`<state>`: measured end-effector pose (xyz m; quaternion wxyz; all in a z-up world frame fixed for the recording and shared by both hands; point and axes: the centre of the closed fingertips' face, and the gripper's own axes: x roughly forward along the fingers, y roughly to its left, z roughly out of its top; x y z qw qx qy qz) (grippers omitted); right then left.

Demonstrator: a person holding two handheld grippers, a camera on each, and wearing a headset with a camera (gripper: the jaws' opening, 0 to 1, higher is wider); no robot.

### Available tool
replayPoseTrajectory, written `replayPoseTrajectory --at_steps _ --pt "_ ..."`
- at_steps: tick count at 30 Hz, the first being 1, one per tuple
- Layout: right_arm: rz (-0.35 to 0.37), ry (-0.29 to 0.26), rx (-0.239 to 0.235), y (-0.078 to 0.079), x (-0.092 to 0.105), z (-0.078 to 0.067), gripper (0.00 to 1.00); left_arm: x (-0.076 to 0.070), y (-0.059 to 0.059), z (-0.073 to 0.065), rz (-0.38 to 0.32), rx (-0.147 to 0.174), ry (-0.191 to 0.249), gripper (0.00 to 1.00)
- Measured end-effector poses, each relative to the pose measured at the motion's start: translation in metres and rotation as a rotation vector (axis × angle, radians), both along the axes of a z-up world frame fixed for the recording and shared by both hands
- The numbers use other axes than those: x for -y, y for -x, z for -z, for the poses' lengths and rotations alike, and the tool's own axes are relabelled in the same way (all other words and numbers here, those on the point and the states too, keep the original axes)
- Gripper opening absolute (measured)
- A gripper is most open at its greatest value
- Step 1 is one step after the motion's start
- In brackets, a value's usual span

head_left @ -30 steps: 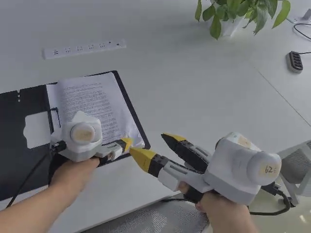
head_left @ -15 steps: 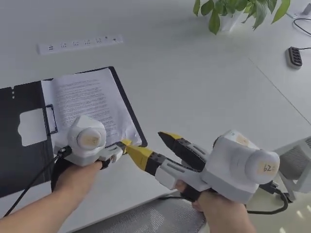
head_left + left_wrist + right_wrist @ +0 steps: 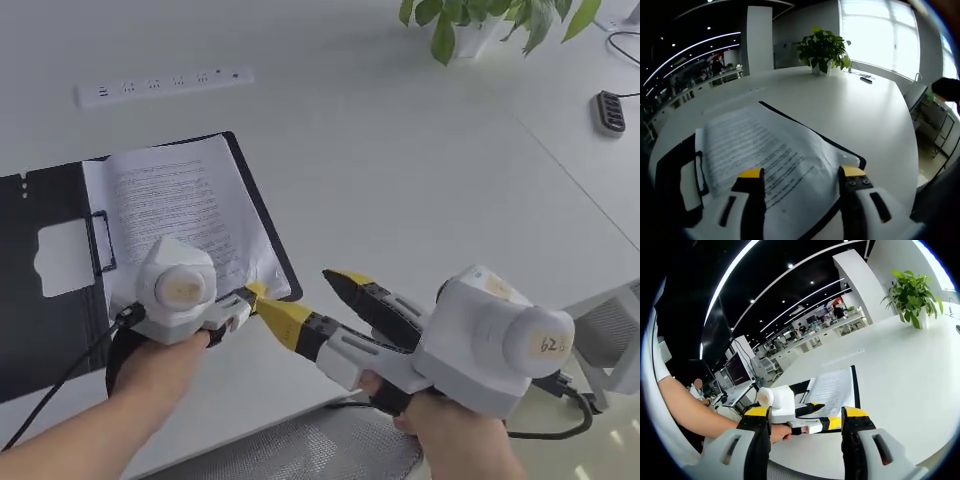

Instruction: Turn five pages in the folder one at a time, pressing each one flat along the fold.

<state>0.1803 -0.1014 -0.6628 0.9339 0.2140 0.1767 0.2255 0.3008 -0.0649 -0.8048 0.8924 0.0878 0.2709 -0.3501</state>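
Note:
A black folder (image 3: 40, 330) lies open at the table's near left, with a printed page (image 3: 175, 195) on its right half and a metal clip (image 3: 100, 241) along the fold. My left gripper (image 3: 250, 300) hovers over the page's near right corner. It is open, and the page (image 3: 765, 150) spreads out between and beyond its jaws. That corner of the page curls up slightly. My right gripper (image 3: 305, 295) is open and empty off the folder's right edge, pointing at the left gripper (image 3: 824, 415) and the page (image 3: 832, 387).
A white power strip (image 3: 165, 85) lies on the table beyond the folder. A potted plant (image 3: 470, 25) stands at the far right, with a black multi-socket block (image 3: 608, 112) beside it. The white table (image 3: 400, 170) runs wide to the right. Chairs (image 3: 330, 450) sit below its near edge.
The head camera has shifted a little. My left gripper has edged slightly right along the page's near edge, and the right gripper's lower tip has come closer to it. Both stay open.

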Motion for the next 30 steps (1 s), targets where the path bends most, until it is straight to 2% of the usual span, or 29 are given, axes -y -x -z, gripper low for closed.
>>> replayPoseTrajectory --at_steps 2,10,24,26,30 --pt "-0.002 0.005 0.000 0.000 0.000 0.000 0.55 -0.004 -0.004 0.000 -0.008 0.003 0.000 0.53" --pt "-0.007 0.004 -0.002 -0.001 -0.001 0.002 0.55 0.000 0.001 0.002 0.019 0.024 0.000 0.47" --pt "-0.024 0.006 -0.027 -0.009 0.001 0.015 0.55 -0.005 0.001 0.000 0.001 0.009 0.034 0.34" --pt "-0.029 0.010 -0.029 -0.011 0.000 0.017 0.55 -0.005 0.000 0.000 0.001 0.016 0.036 0.33" --pt "-0.050 0.018 -0.036 -0.020 0.000 0.021 0.55 -0.007 -0.002 0.000 -0.010 0.010 0.048 0.30"
